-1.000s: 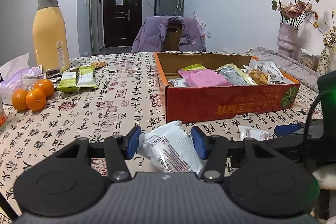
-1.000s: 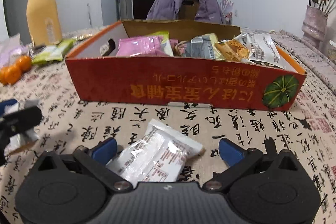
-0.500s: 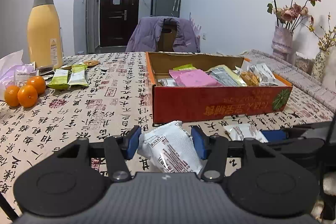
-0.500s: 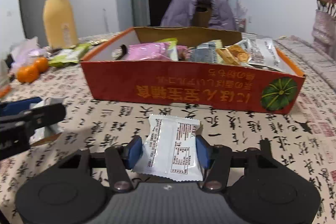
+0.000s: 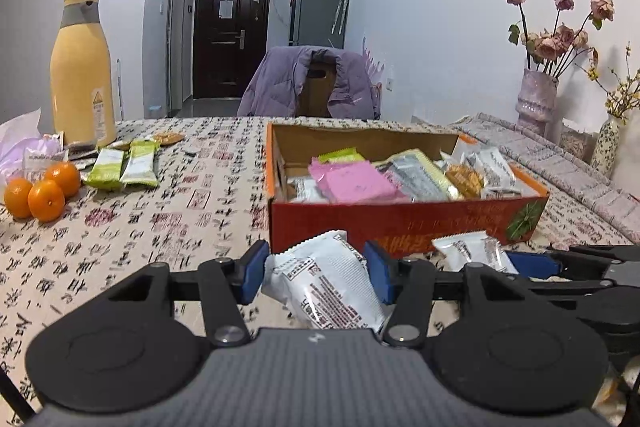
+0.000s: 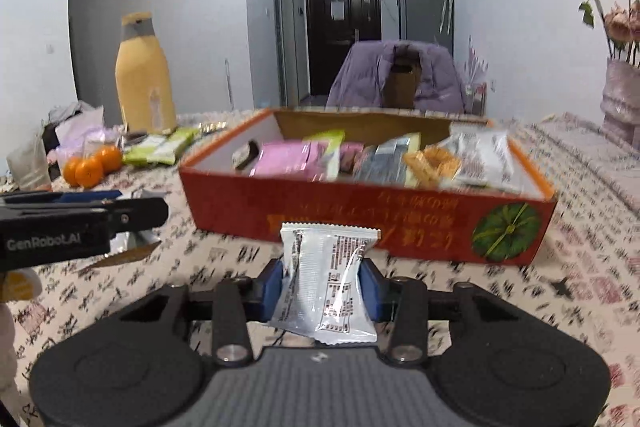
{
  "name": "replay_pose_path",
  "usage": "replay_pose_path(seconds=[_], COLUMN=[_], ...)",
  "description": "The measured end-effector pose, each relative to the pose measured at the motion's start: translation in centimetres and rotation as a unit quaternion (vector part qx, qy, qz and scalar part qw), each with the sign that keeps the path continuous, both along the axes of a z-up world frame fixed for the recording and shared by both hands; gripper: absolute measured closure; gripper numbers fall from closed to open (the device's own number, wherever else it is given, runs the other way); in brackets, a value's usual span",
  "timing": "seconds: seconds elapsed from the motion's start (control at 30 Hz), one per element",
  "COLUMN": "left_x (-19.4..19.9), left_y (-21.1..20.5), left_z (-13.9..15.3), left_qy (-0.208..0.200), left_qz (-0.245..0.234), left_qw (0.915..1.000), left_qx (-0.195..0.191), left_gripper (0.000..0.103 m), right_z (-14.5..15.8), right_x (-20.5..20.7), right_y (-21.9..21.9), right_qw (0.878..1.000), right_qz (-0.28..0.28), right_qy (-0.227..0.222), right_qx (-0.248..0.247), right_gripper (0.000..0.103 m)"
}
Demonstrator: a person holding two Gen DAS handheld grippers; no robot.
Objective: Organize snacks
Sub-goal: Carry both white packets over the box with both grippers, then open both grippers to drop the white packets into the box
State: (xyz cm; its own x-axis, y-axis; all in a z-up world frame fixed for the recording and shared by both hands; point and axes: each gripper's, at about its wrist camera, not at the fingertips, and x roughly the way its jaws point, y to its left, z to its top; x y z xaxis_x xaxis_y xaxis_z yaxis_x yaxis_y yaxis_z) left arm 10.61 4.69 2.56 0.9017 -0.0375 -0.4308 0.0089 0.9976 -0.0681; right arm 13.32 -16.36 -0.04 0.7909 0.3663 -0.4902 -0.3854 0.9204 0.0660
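Left gripper (image 5: 315, 267): its blue pads press on a white snack packet (image 5: 326, 287) from both sides; the packet lies tilted, its crimped end toward the box; it is clamped and shows in front of the box's near wall.

Right gripper (image 6: 323, 285): its jaws have just been closing, and a second white packet (image 6: 326, 283) stands upright between the pads, pinched at its sides so the wrapper bows (printed text faces the camera); its top edge overlaps the red front of the box in this view.

Box (image 6: 360, 223): a low red and orange cardboard tray on the table, just beyond both grippers; a green pumpkin picture marks one front corner; its near wall looks smeared in the right wrist view.

Box contents: a pink packet (image 5: 352, 181) near the middle; grey, yellow-edged and white wrappers beside it toward the pumpkin end; a green wrapper (image 5: 340, 155) behind the pink one.

Tablecloth (image 5: 180, 211): beige, printed with black calligraphy and red seals.

Loose snacks: two green and white bars (image 5: 124, 169) lying side by side, well apart from the box.

Oranges (image 5: 42, 189): three, touching, near the bars.

Yellow bottle (image 5: 82, 71): tall, grey collar, upright behind the bars.

Chair (image 5: 312, 87): at the far side, a purple jacket draped over its back.

Vase (image 5: 536, 99): holds dried roses, beside the wall.
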Motion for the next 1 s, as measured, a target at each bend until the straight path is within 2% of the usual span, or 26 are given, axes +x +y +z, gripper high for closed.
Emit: replay_pose_path(seconds=[0.27,0.53,0.8,1.0], left_x=[2.4,5.8,9.7,12.9], left_y=[-1.7,-3.1,-3.6,-4.3], left_z=[2.0,3.8,4.6,4.3], left_qy=[-0.019,-0.036,-0.037,-0.036], left_qz=[-0.002,0.008,0.027,0.047], left_qw=[0.9998,0.9993,0.9990,0.9983], left_qx=[0.005,0.004,-0.002,0.002], left_gripper=[0.049,0.049,0.049,0.049], right_z=[2.3,4.2,5.3,4.7], right_x=[2.0,5.8,10.0,12.9], right_y=[-1.9,-2.7,-2.6,-3.0], right_qw=[0.999,0.997,0.996,0.995], right_qz=[-0.010,-0.011,-0.009,-0.017], right_qy=[-0.045,-0.074,-0.089,-0.089], right_qx=[0.016,0.023,0.028,0.047], right_gripper=[0.063,0.063,0.063,0.063])
